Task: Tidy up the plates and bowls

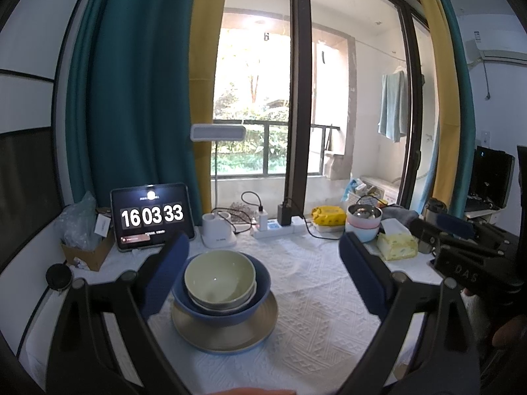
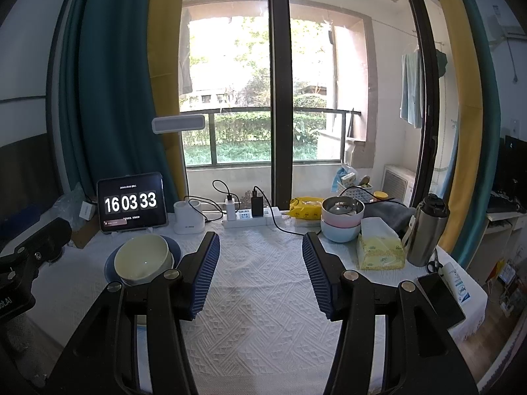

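The tablet [image 1: 151,216] reads 16 03 33; the right tool [image 1: 466,276] reads "DAS".

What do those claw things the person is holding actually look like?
Both match: the left gripper and right gripper have black angular arms with round silver pivot bolts, ending in two flat fingers faced with ribbed dark-blue pads. White lettering marks the right gripper's black body.
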The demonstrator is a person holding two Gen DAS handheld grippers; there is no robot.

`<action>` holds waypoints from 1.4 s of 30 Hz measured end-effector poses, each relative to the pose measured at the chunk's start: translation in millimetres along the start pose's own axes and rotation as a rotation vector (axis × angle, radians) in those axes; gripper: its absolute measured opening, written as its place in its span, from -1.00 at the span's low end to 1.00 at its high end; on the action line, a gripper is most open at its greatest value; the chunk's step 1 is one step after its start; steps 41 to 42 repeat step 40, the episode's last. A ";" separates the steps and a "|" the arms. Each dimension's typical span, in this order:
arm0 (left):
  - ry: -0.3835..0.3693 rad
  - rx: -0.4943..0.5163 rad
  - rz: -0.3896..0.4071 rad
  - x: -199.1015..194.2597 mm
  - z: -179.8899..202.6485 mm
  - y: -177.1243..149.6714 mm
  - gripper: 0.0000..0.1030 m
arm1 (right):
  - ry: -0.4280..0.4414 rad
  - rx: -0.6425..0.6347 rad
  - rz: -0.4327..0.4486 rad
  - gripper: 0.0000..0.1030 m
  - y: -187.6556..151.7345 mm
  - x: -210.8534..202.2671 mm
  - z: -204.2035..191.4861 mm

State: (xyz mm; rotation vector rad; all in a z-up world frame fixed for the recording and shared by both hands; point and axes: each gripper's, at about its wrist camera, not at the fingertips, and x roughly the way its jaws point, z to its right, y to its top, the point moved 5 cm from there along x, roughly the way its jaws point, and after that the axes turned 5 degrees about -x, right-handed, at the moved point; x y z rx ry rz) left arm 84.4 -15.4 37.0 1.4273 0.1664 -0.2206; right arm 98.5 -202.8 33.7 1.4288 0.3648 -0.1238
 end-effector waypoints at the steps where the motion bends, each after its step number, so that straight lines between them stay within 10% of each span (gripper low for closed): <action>1: 0.000 0.000 0.001 0.0 0.0 -0.1 0.82 | 0.000 0.000 0.000 0.07 0.2 0.0 -0.1; 42: 0.002 0.011 0.003 1.5 3.6 -0.2 0.82 | 0.009 0.005 -0.012 0.07 -2.6 3.5 -0.8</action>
